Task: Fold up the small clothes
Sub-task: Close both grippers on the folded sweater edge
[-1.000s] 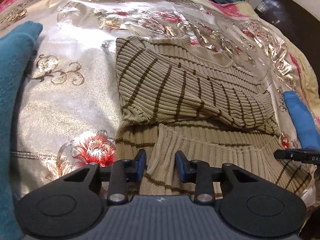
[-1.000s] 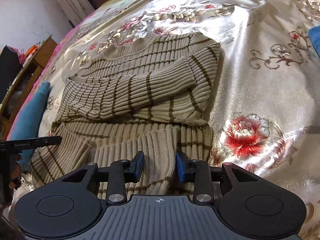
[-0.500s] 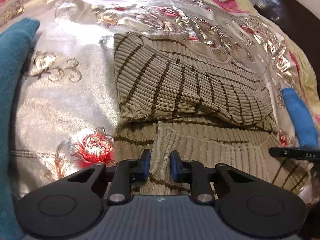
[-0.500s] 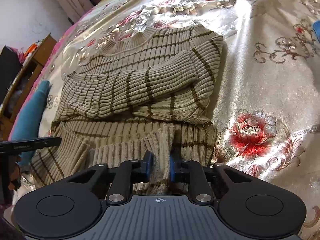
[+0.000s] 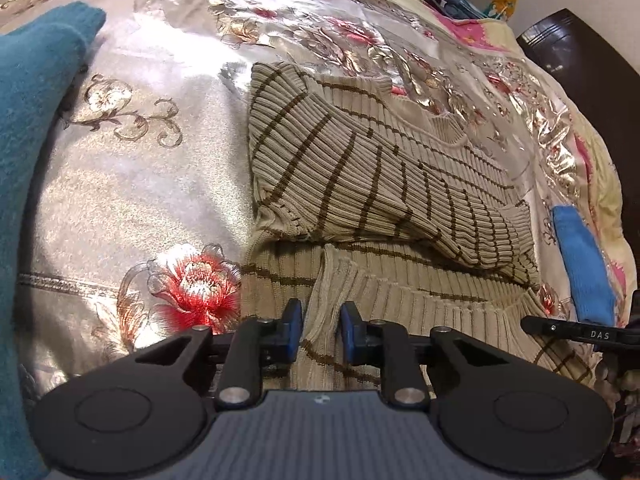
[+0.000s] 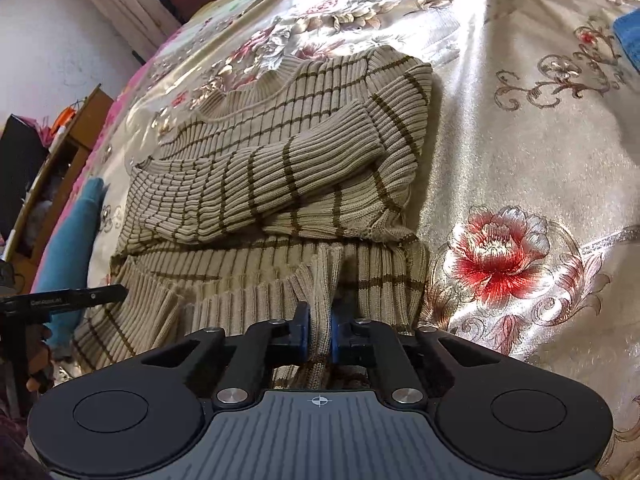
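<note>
One bedspread (image 5: 132,200), shiny gold with red embroidered flowers, covers the bed and carries everything. On it, the beige ribbed sweater (image 5: 360,168) with brown stripes lies roughly mid-bed, both sleeves folded across the chest, hem bunched toward the near edge of the bed where I stand. In the right wrist view the same sweater (image 6: 280,168) shows its collar pointing to the far edge.

Next in size: a teal garment (image 5: 32,128) along the bed's left side as my left camera sees it, apart from the sweater. A smaller bright blue cloth (image 5: 584,264) lies near the opposite side, just beside the sweater's hem corner.

My right tool (image 6: 319,330) is clenched on a raised pleat of the sweater hem; the fabric is pinched tight between the blue pads (image 6: 302,330).

My left tool (image 5: 320,330) straddles another ridge of the hem; its pads (image 5: 291,326) stand at either side of the fold with a gap visible, so I cannot tell whether they actually bear on the knit.
</note>
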Motion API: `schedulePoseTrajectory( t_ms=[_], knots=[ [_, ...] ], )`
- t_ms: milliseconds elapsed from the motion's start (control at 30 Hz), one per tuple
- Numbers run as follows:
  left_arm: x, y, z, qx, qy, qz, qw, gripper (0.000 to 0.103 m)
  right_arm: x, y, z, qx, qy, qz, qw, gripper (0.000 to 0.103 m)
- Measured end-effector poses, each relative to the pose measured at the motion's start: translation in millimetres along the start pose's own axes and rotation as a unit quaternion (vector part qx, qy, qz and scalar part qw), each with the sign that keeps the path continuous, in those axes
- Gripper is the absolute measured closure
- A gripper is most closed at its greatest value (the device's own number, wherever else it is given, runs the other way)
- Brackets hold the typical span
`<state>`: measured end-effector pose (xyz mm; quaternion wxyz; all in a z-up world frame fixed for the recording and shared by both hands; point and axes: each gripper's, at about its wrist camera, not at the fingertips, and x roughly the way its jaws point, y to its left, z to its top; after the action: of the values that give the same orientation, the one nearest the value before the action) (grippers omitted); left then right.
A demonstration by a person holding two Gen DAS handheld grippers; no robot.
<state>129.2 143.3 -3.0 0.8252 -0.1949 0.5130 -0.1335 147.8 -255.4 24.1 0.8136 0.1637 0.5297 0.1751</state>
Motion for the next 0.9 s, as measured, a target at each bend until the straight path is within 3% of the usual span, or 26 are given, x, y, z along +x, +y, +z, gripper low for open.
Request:
schedulePoseTrajectory(
  t_ms=[233, 400, 600, 900],
  knots=[
    [-2, 7, 1, -0.027, -0.007, -0.022, 0.9994, 0.090, 1, -3, -1, 0.016, -0.001, 0.006, 1.000, 0.093],
    [-6, 5, 0, -0.029, -0.009, -0.044, 0.9986, 0.091, -1, -5, -1, 0.025, -0.005, 0.013, 1.000, 0.094],
    [-4, 9, -2, -0.037, -0.008, -0.042, 0.9984, 0.091, -3, -6, -3, 0.029, -0.008, 0.015, 0.999, 0.094],
    [-17, 11, 2, -0.073, -0.045, -0.086, 0.9926, 0.092, -15, -11, 0, 0.075, -0.040, 0.051, 0.995, 0.096]
  ],
)
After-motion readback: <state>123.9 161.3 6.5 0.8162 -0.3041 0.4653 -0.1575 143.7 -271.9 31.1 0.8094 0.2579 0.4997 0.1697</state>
